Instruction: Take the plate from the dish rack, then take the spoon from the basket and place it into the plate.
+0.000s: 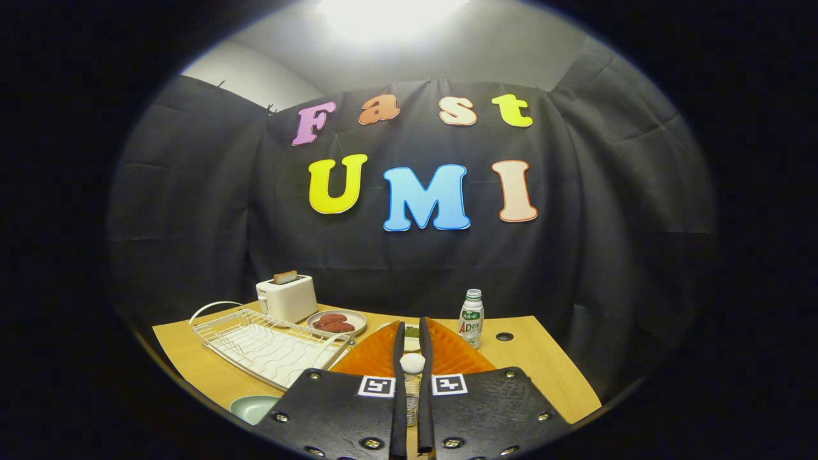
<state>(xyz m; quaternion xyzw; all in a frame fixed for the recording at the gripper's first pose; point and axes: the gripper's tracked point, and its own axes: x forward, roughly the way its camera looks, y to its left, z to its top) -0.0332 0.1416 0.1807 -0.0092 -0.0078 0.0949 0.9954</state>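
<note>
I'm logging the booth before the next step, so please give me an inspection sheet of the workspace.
Surface: wooden table.
Job's things: dish rack empty; green plate on the table near it; spoon between the fingers; orange basket under and beyond them.
Clutter: toaster, dish of reddish food, bottle.
Grippers: gripper closed on the spoon.
Cables: nothing seen.
Surroundings: black cloth wall, bright light above.
</note>
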